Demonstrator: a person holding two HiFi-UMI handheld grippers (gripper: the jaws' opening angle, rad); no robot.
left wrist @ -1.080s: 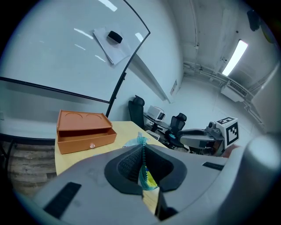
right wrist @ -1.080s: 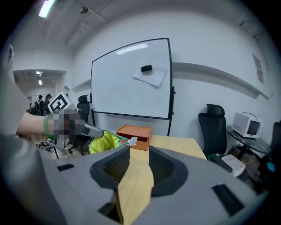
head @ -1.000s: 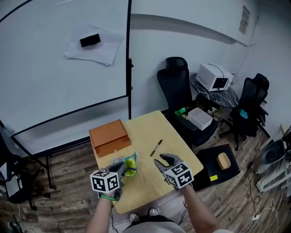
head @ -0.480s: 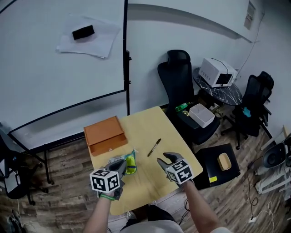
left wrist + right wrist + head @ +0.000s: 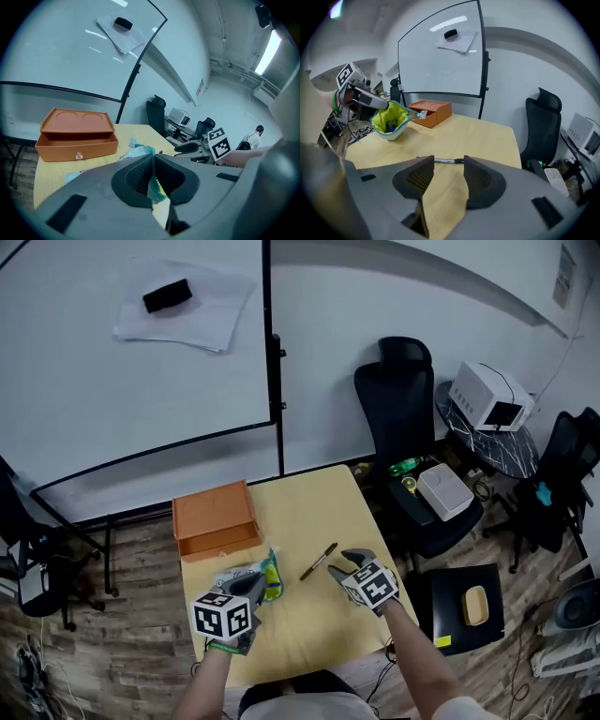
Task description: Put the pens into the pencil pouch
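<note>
A black pen (image 5: 319, 561) (image 5: 449, 161) lies on the wooden table (image 5: 309, 507), just beyond my right gripper (image 5: 347, 562) (image 5: 446, 172). That gripper's jaws stand open with nothing between them. My left gripper (image 5: 246, 583) (image 5: 153, 174) is shut on the zip edge of the pencil pouch (image 5: 268, 578) (image 5: 140, 153) (image 5: 390, 120), holding it open. The pouch is pale outside with a lime-green lining, and a blue pen shows inside it in the right gripper view.
An orange wooden drawer box (image 5: 215, 519) (image 5: 76, 136) (image 5: 431, 111) sits at the table's far left. A whiteboard (image 5: 131, 362) stands behind the table. Black office chairs (image 5: 403, 418) and a small round table with a white appliance (image 5: 489, 397) are to the right.
My right gripper has moved forward towards the pen and stands close behind it. The head view has shifted. The left gripper keeps its hold on the pouch.
</note>
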